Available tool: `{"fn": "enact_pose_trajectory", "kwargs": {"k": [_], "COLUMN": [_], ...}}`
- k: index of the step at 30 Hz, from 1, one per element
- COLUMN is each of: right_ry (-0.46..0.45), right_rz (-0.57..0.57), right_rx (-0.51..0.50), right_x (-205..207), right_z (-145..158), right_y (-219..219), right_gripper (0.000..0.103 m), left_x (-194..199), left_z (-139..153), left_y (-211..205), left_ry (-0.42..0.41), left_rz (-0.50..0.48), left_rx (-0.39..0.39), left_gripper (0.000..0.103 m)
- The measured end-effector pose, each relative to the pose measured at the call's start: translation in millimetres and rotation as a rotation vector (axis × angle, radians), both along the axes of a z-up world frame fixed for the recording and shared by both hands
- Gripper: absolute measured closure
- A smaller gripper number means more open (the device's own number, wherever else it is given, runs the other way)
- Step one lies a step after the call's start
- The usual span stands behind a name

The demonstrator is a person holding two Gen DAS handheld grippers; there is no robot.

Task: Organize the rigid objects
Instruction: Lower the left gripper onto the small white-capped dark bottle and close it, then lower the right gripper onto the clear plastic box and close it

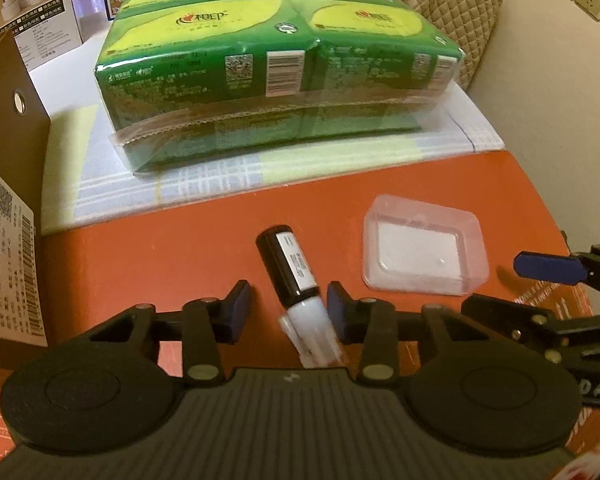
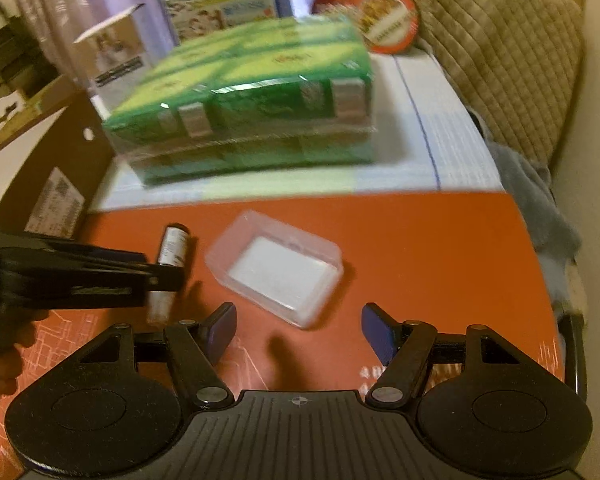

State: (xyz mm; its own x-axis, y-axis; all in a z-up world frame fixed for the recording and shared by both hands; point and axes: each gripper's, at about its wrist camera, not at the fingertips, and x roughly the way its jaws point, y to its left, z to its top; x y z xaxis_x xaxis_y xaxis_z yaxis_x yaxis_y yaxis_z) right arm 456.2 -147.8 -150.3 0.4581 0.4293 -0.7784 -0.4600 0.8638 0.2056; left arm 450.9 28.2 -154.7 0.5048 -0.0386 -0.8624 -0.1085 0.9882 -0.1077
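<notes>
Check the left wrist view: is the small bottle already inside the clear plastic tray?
No, the bottle lies on the red surface between the open left fingers, beside the tray.

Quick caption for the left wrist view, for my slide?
Left gripper open around a black-and-white tube on the red table, clear plastic tray lying to its right.

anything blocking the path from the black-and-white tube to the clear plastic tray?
Nothing visible. The tube lies between the open left gripper fingers, and only bare orange tabletop separates it from the clear tray. The right gripper hangs open short of the tray.
</notes>
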Motion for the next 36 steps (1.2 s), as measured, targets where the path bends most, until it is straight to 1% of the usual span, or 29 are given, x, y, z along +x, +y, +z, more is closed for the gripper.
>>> {"fn": "enact_pose_trajectory", "kwargs": {"k": [1, 2, 4, 8, 10, 13, 16, 18, 20, 21, 24, 26, 32, 36], "right_ry": [-0.013, -0.027, -0.064, -0.14, -0.151, -0.177, -0.202, -0.181, -0.137, -0.109, 0.018, 0.073, 0.053, 0.007], "right_rz": [0.018, 0.038, 0.072, 0.159, 0.2, 0.269, 0.293, 0.297, 0.27, 0.255, 0.205, 0.202, 0.254, 0.242], "right_rx": [-0.003, -0.011, -0.037, -0.098, -0.12, -0.126, -0.136, -0.109, -0.07, -0.043, 0.021, 0.057, 0.026, -0.039], "right_x": [1, 2, 4, 9, 13, 16, 23, 33, 45, 50, 64, 66, 40, 27], "right_z": [1, 2, 2, 1, -1, -2, -3, -3, -4, -5, -13, -16, -13, -16], "right_y": [3, 7, 13, 26, 31, 38, 43, 44, 43, 42, 37, 35, 44, 56], "right_gripper": [0.037, 0.037, 0.037, 0.037, 0.037, 0.037, 0.037, 0.037, 0.037, 0.037, 0.037, 0.037, 0.037, 0.037], "left_x": [1, 2, 2, -4, -9, -18, -29, -36, -44, -47, -53, -56, -57, -53], "left_z": [-1, -3, -4, -4, -4, -4, -4, -3, -2, -2, -1, -1, -1, -2], "left_y": [1, 2, 2, 6, 12, 21, 30, 37, 41, 42, 44, 46, 48, 46], "left_ry": [-0.002, -0.002, -0.007, -0.014, -0.014, -0.007, 0.0, 0.004, 0.01, 0.011, 0.017, 0.022, 0.028, 0.03], "left_rz": [-0.001, -0.003, -0.013, -0.014, 0.001, 0.027, 0.053, 0.07, 0.083, 0.085, 0.091, 0.099, 0.109, 0.103], "left_rx": [-0.003, -0.006, -0.003, 0.026, 0.027, 0.029, 0.026, 0.021, 0.018, 0.018, 0.017, 0.011, 0.003, 0.015], "left_gripper": [0.075, 0.083, 0.084, 0.084, 0.084, 0.084, 0.084, 0.084, 0.084, 0.084, 0.084, 0.084, 0.084, 0.083]}}
